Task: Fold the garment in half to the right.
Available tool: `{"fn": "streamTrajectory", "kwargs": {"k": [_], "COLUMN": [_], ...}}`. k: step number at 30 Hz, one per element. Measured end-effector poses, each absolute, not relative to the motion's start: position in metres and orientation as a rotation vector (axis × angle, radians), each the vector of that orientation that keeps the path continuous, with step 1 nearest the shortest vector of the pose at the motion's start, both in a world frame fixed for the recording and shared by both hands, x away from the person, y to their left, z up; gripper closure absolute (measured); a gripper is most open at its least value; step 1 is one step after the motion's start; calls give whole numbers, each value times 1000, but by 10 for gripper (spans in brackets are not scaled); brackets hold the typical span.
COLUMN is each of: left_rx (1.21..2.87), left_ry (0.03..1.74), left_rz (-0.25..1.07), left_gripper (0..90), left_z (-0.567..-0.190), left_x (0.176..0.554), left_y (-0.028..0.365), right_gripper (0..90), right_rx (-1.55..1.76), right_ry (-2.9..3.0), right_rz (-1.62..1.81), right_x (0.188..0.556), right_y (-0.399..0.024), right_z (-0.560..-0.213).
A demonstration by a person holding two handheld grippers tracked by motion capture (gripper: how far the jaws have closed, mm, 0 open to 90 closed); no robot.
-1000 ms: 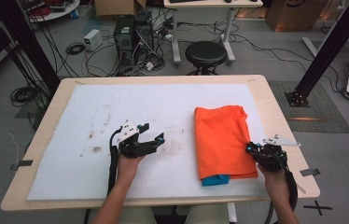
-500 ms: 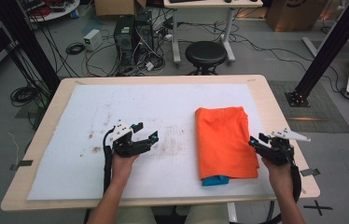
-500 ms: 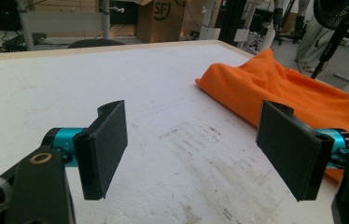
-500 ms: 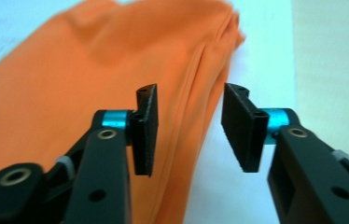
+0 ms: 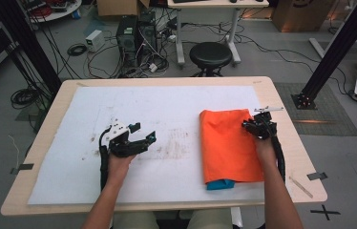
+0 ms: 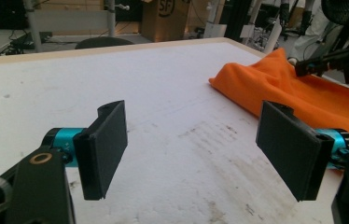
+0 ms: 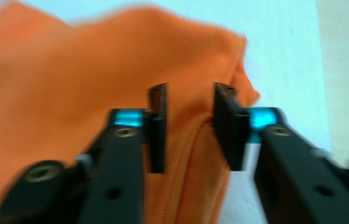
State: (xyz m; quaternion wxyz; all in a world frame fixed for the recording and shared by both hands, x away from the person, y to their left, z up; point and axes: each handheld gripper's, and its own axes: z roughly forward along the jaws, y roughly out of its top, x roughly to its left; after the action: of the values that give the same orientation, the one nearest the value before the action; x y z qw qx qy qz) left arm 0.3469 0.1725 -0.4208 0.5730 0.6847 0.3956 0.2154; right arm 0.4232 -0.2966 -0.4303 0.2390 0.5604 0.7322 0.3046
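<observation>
A folded orange cloth (image 5: 226,148) lies on the right half of the white mat (image 5: 167,105), with a bit of blue fabric (image 5: 219,183) sticking out at its near end. My right gripper (image 5: 257,125) sits over the cloth's far right corner. In the right gripper view its jaws (image 7: 190,126) stand a narrow gap apart over the cloth's (image 7: 70,84) folded edge; they have just been closing, and I see no pad pressing. My left gripper (image 5: 144,132) hovers wide open over bare mat at the left-middle, nothing between its pads (image 6: 200,140). The cloth (image 6: 303,88) lies off to its right.
The mat is smudged between the left gripper and the cloth. A wooden table rim (image 5: 291,143) runs just right of the cloth. Behind the table are a black stool (image 5: 210,55), a computer tower (image 5: 131,36) and floor cables. A black frame post (image 5: 334,52) stands at the far right.
My right hand has slid away from the person along the cloth's right edge, from the near corner to the far corner. My left hand has drifted slightly left, still open.
</observation>
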Motion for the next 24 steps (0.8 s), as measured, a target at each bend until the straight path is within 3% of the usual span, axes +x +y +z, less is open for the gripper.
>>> {"fn": "streamTrajectory", "kwargs": {"k": [2, 7, 11, 15, 19, 24], "left_rx": [1605, 1598, 1601, 1598, 1605, 1609], "left_ry": [925, 923, 922, 932, 919, 908], "left_rz": [513, 521, 524, 512, 502, 500], "left_gripper": [250, 250, 250, 250, 250, 250], "left_z": [-418, -416, -417, -419, -419, -417], "left_x": [347, 349, 351, 354, 353, 350], "left_y": [176, 182, 184, 187, 184, 182], "right_gripper": [880, 866, 562, 392, 363, 392], "right_rx": [1551, 1534, 1576, 1418, 1269, 1224], "right_ry": [2000, 1986, 1866, 1892, 2048, 2198], "right_rz": [816, 714, 812, 936, 1000, 833], "right_x": [423, 422, 421, 423, 431, 452], "right_y": [-300, -307, -307, -279, -234, -191], "right_z": [-432, -434, -424, -403, -392, -415]}}
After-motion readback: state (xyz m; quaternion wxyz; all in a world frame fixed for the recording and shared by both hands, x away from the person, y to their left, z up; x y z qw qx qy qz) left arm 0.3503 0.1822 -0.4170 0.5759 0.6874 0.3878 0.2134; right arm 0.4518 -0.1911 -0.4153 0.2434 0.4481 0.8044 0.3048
